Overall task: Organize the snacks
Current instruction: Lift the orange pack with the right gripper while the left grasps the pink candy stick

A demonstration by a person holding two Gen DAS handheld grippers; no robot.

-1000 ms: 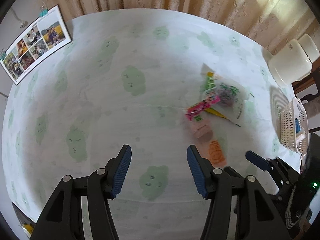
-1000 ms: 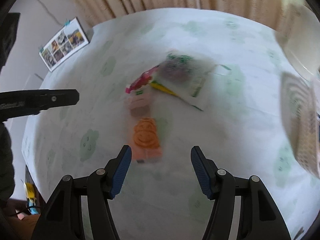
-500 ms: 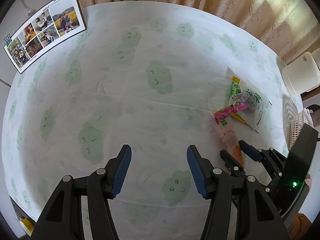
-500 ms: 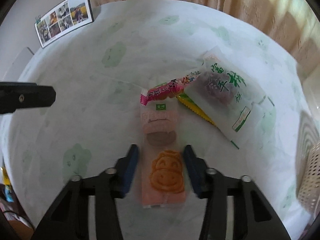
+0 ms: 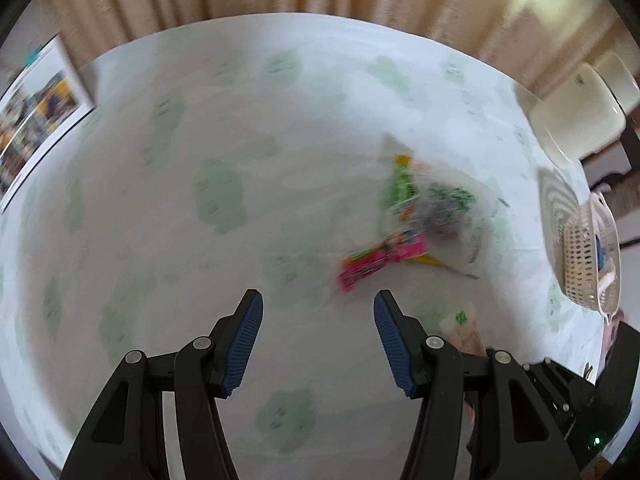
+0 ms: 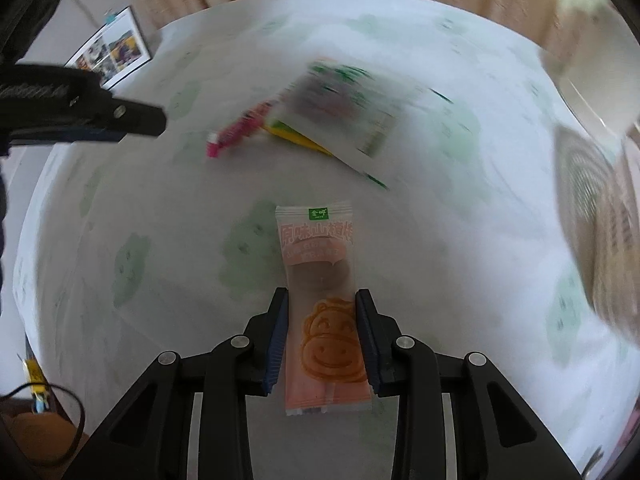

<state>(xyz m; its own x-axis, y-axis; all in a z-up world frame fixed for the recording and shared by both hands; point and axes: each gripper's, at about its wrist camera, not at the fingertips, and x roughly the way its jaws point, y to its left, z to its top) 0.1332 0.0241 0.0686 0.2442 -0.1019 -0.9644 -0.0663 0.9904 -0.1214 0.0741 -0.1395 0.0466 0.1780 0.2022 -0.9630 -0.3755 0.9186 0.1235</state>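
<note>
The pink packet (image 6: 322,312), printed with an orange cartoon face, lies on the cloth (image 6: 168,248) between the closing pads of the right gripper (image 6: 322,336), which touch its edges. Beyond it, a blurred snack pile (image 6: 320,116); further right, the basket (image 5: 588,256). Left gripper (image 5: 318,340) half open, empty

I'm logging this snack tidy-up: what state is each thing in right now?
Right gripper: closing, pads against the packet's sides.
Orange snack packet: gripped between those pads.
Left gripper: open, nothing between its fingers.
Pink snack packet: lying on the table.
White basket: tilted, something blue inside.
</note>
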